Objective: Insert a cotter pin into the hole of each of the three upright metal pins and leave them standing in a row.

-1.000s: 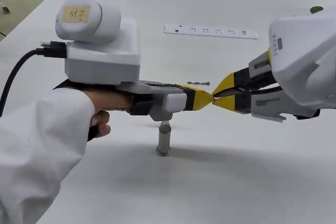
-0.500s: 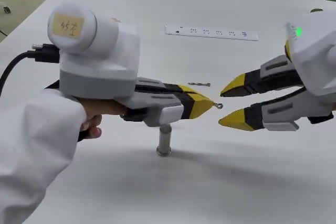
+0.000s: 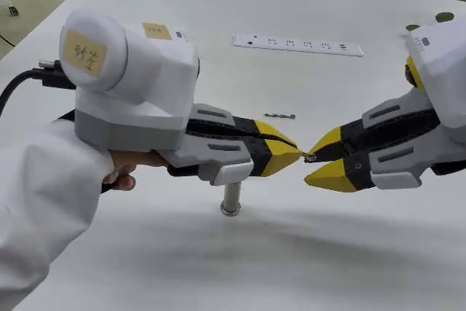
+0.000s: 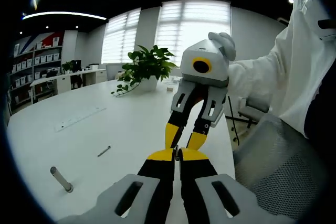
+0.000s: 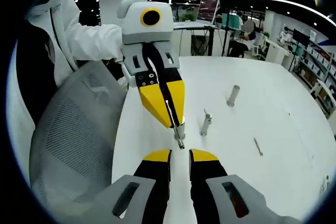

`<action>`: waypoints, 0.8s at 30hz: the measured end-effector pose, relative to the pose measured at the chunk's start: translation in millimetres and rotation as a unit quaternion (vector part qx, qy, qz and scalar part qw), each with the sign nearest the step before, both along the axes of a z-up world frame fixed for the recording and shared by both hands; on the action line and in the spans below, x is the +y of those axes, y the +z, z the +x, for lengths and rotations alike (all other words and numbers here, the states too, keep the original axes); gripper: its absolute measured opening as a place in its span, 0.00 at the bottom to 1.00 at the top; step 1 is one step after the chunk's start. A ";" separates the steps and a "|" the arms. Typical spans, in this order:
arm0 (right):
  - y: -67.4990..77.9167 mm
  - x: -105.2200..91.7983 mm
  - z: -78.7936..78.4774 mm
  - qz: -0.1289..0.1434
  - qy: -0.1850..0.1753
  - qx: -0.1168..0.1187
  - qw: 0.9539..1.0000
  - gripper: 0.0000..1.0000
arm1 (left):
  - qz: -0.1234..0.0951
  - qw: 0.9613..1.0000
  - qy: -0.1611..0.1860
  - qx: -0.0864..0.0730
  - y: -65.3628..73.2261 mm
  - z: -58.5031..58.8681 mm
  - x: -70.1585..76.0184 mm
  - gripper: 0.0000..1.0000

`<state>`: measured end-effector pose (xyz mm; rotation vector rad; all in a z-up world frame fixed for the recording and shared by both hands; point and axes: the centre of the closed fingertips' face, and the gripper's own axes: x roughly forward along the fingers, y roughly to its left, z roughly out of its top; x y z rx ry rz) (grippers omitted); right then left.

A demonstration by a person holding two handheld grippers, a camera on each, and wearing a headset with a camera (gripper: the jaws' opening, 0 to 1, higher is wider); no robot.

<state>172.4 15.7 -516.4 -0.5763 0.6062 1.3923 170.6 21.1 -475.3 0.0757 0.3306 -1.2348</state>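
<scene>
My left gripper (image 3: 297, 154) is shut on a thin cotter pin (image 3: 305, 156), whose end sticks out past the yellow tips. My right gripper (image 3: 312, 166) faces it tip to tip, jaws open, with the pin's end right at their tips. In the right gripper view the cotter pin (image 5: 179, 139) pokes from the left gripper (image 5: 176, 124) toward the gap of my right gripper (image 5: 180, 156). One upright metal pin (image 3: 231, 198) stands on the table below the left gripper. Two metal pins (image 5: 206, 124) (image 5: 233, 96) stand on the table in the right gripper view.
A loose cotter pin (image 3: 280, 116) lies on the white table (image 3: 218, 267) beyond the grippers. A white power strip (image 3: 297, 44) lies farther back. A grey mesh chair (image 5: 73, 145) and a potted plant (image 4: 144, 66) stand around the table.
One second ago both grippers met at the pin; the right one then opened wide and drew back. It has now come back to the pin's end with a narrower gap.
</scene>
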 end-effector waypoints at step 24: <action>5.2 4.9 -25.5 -0.006 0.029 0.039 0.999 0.00 | 0.027 0.998 -0.056 -0.006 -8.3 -15.4 -3.5 0.00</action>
